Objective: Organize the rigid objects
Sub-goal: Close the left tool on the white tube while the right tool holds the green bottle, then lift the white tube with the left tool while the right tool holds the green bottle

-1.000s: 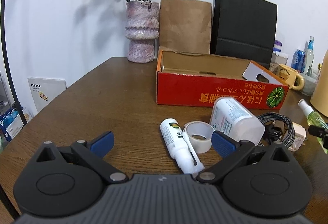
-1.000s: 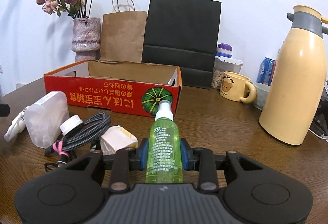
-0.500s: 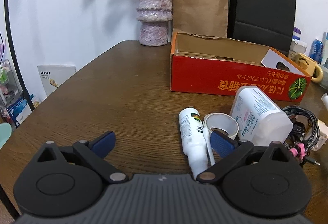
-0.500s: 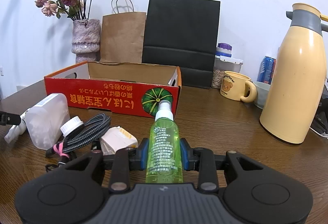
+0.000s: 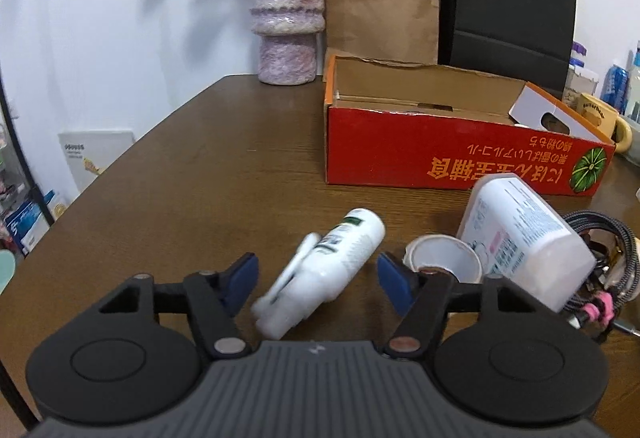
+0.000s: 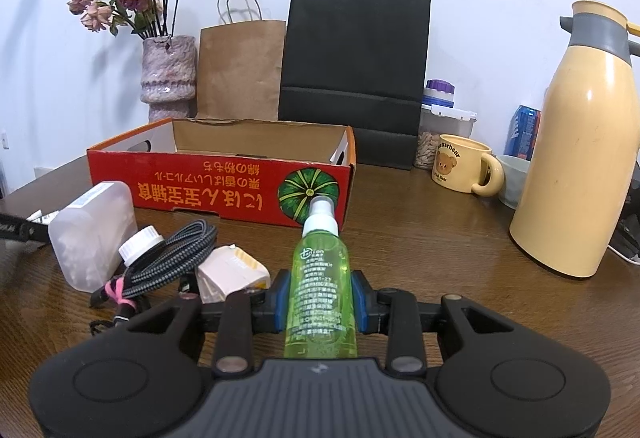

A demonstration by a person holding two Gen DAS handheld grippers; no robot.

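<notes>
My left gripper [image 5: 318, 278] is open, with a white spray bottle [image 5: 324, 270] lying on the table between its blue pads, apart from both. A tape roll [image 5: 442, 264] and a large translucent white bottle [image 5: 524, 238] lie just right of it. My right gripper [image 6: 320, 302] is shut on a green spray bottle [image 6: 320, 278], nozzle pointing forward toward the open red cardboard box [image 6: 208, 189]. The box also shows in the left wrist view [image 5: 440, 161].
A braided cable bundle [image 6: 168, 262], a small white-capped bottle [image 6: 140, 242] and a cream charger [image 6: 232, 270] lie left of the right gripper. A yellow thermos [image 6: 580, 173], bear mug [image 6: 464, 165], vase [image 5: 286, 17] and paper bags [image 6: 352, 77] stand behind.
My left gripper has moved right and forward so the white spray bottle now lies between its pads, and the jaws have narrowed. The bottle has turned. My right gripper keeps hold of the green bottle.
</notes>
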